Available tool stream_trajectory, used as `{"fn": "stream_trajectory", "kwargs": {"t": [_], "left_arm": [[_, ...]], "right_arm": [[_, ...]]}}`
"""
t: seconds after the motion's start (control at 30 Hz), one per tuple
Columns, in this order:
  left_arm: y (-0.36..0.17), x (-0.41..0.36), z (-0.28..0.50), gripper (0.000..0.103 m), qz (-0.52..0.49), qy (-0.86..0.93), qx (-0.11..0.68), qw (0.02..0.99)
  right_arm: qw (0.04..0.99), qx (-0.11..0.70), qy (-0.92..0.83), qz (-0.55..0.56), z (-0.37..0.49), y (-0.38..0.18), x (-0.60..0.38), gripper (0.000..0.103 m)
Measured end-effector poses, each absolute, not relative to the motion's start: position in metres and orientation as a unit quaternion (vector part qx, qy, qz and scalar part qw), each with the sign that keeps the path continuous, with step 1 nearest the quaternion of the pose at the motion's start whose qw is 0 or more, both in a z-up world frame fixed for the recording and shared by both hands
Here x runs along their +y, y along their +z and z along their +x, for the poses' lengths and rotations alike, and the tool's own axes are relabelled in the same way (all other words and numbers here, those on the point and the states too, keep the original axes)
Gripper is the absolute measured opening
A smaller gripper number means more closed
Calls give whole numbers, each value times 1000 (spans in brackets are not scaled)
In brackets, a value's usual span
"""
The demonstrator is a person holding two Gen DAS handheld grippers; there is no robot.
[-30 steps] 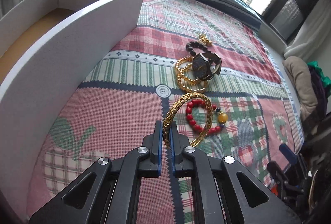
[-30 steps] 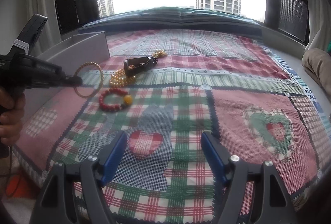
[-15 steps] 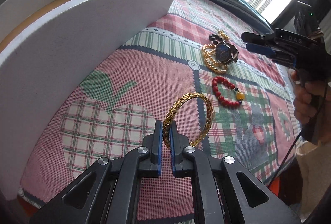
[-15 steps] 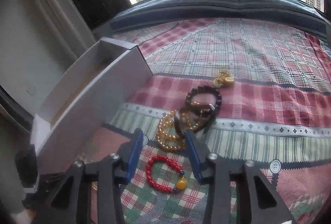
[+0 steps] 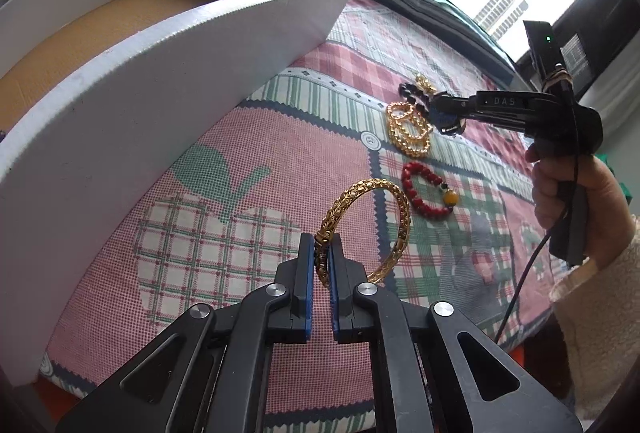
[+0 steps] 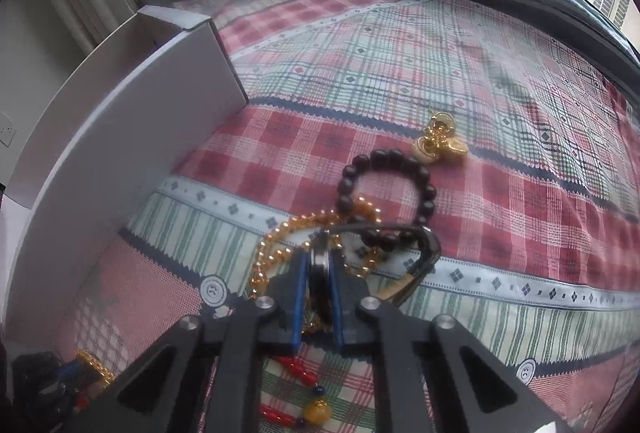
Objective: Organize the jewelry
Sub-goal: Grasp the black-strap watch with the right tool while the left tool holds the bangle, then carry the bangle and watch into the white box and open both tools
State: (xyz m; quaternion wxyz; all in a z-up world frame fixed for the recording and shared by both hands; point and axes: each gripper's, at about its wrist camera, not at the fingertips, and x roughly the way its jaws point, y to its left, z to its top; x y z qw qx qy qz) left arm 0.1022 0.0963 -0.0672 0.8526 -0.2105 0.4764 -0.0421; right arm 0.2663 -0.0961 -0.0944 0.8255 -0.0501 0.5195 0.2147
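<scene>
Left wrist view. Left gripper (image 5: 321, 253): clamped on the gold bangle (image 5: 366, 229), which stands up from the blue pads above the patchwork cloth (image 5: 224, 217). White box (image 5: 160, 81): left of the bangle, near wall tall, tan floor inside. Red bead bracelet (image 5: 426, 189): flat on the cloth just right of the bangle, apart from it, with a yellow bead on its right side. Gold bead strand (image 5: 408, 129): beyond the red bracelet, farther from the bangle. Right gripper (image 5: 448, 113): reaches in from the right over the strand, its tips at a dark watch (image 5: 448, 121). Right hand (image 5: 576, 201): grips its handle.

Right wrist view. Right gripper (image 6: 318, 273): closed on the watch (image 6: 320, 265), case edge-on between the pads, strap (image 6: 424, 253) looping right. Dark bead bracelet (image 6: 386, 193): just beyond the watch, lying over the gold bead strand (image 6: 280, 249). Gold charm (image 6: 440, 139): past the dark bracelet, apart. White box (image 6: 132, 161): left of the watch. Red bead bracelet (image 6: 300, 377): partly hidden under the gripper.
</scene>
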Motion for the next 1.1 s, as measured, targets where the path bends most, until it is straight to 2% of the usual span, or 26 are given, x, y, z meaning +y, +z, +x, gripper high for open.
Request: {"fn": "stream_trajectory", "kwargs": {"t": [0.23, 0.37, 0.5, 0.67, 0.83, 1.1], "left_arm": [[2, 120, 89, 4, -249, -77, 425, 867], [44, 160, 72, 5, -265, -52, 384, 883], [62, 208, 60, 5, -259, 14, 365, 894], [37, 270, 55, 5, -278, 104, 391, 871], [-3, 297, 60, 5, -268, 157, 440, 843], [-46, 296, 67, 6, -241, 174, 492, 818]], "right_arm": [[841, 470, 261, -53, 233, -28, -103, 11], [842, 436, 309, -75, 215, 8, -71, 11], [834, 404, 366, -89, 196, 38, -25, 11], [810, 381, 432, -112, 173, 49, 47, 11], [772, 384, 485, -145, 155, 39, 121, 11], [712, 438, 495, -236, 151, -23, 204, 11]]}}
